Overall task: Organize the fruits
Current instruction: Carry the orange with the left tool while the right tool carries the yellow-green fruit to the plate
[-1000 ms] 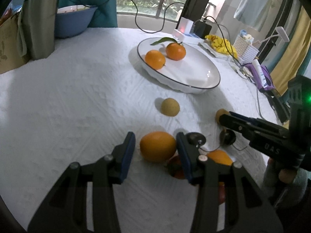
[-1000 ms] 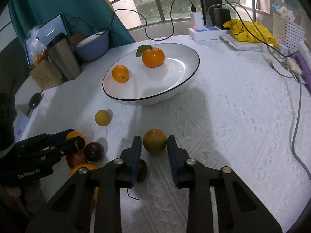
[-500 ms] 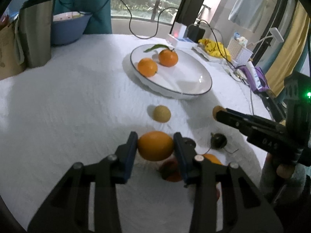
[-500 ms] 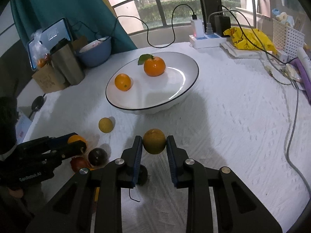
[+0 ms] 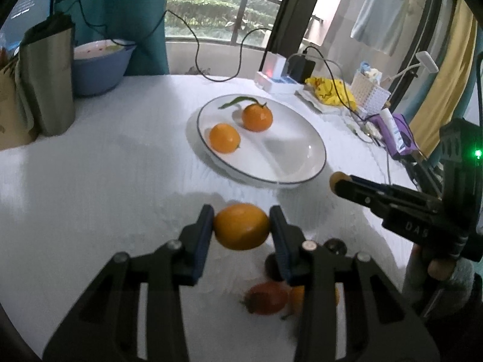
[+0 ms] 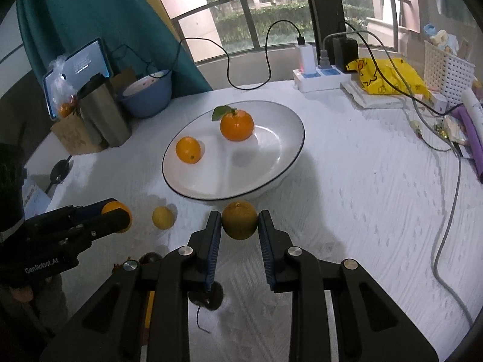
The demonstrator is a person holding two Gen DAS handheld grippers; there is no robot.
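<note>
Over white cloth (image 5: 90, 181) | left tool (image 5: 241, 229) grips smooth orange (image 5: 241, 226)

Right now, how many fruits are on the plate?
2. A leafy orange sits toward the plate's far side, a smaller orange nearer its left edge. Nothing seems hidden there; each gripper holds another fruit off the plate.

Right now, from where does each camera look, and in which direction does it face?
Left wrist: on the left gripper, facing down along its fingers at the held orange and white plate; the right gripper and a hand show.
Right wrist: on the right gripper, facing the same plate past its greenish fruit; the left gripper shows.
Both share the plate, its two oranges, and the blue bowl.
</note>
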